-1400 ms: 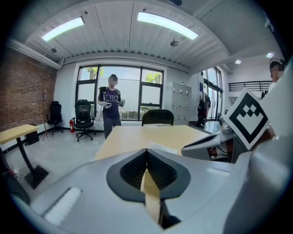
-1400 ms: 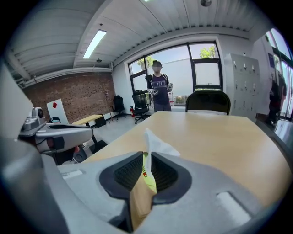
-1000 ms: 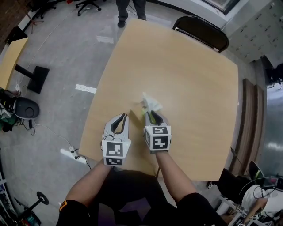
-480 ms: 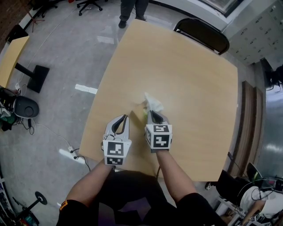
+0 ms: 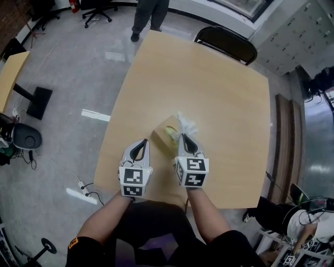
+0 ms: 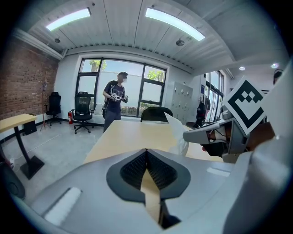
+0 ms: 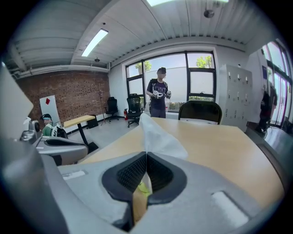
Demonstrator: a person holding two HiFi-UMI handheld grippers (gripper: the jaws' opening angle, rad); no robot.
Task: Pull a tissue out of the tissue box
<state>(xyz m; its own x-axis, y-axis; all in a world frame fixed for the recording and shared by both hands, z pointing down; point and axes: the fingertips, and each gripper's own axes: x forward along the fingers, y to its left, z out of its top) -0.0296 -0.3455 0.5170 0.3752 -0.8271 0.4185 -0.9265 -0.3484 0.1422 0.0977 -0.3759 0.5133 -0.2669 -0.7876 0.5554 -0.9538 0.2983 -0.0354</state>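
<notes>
**Q:** Where is the tissue, and what of it is hidden?

**A:** The crumpled white paper tissue (image 5: 186, 126) stands up from the tan cardboard tissue box (image 5: 163, 134), which sits on the light wooden table (image 5: 219, 88) toward its near edge. In the head view the right gripper (image 5: 183, 137) hides the box's near right corner and its opening. In the right gripper view only a sliver of box shows through the gap below the jaws.

**Q:** Any writing to read?

**A:** None legible. A yellow-green patch on the box top is too small to make out. Each gripper carries a cube with black-and-white square markers (image 5: 192, 172), which are patterns only.

**Q:** And the tongs?

**A:** The right gripper's jaws are pressed together on the tissue's lower part, and the loose sheet fans up beyond their tips. The left gripper (image 5: 142, 143) is just left of the box, its jaws closed on nothing, with bare table showing through the gap.

**Q:** Beyond that?

**A:** A black chair (image 5: 225, 43) stands at the table's far edge. A person in dark clothes (image 5: 148, 15) stands by the far left corner, cut off at the top of the head view
</notes>
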